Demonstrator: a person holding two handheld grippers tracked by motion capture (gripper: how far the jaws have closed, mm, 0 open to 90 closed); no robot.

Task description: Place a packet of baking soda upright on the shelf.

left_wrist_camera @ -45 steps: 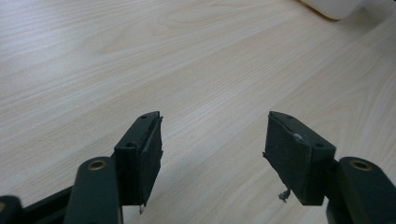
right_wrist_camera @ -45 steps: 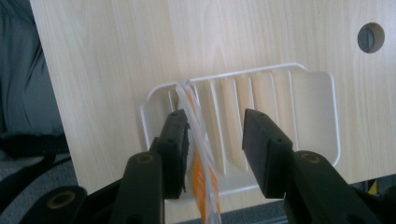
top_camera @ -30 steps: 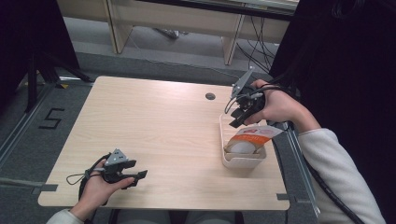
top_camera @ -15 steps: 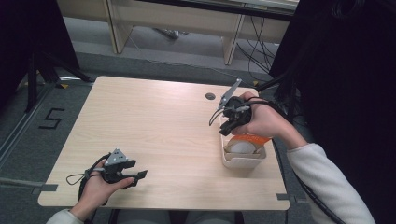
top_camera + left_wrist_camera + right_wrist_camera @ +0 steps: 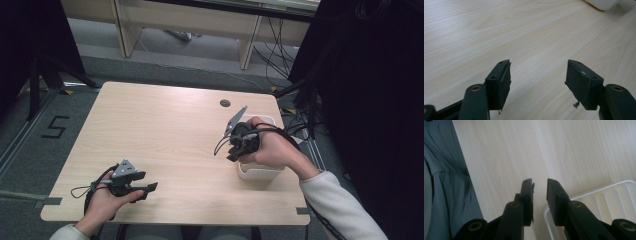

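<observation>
My left gripper [image 5: 147, 190] rests low over the near left part of the wooden table [image 5: 165, 130]. Its jaws stand wide open with nothing between them, and in the left gripper view [image 5: 537, 72] bare wood shows between them. My right gripper [image 5: 231, 156] hangs over the left rim of a white tray [image 5: 260, 172] at the near right, jaws pointing toward the table's near edge. In the right gripper view [image 5: 539, 187] its jaws are a narrow gap apart and hold nothing. The hand hides most of the tray's inside.
A ribbed corner of the tray [image 5: 599, 195] lies under the right jaw, and the tray's rim [image 5: 601, 3] shows far off in the left gripper view. A cable hole [image 5: 225, 103] sits at the table's far side. Cables run on the floor beyond.
The right hand has swung its gripper left and toward the near edge, from beyond the tray to over it, and now covers the tray's contents. The left gripper has stayed put.
</observation>
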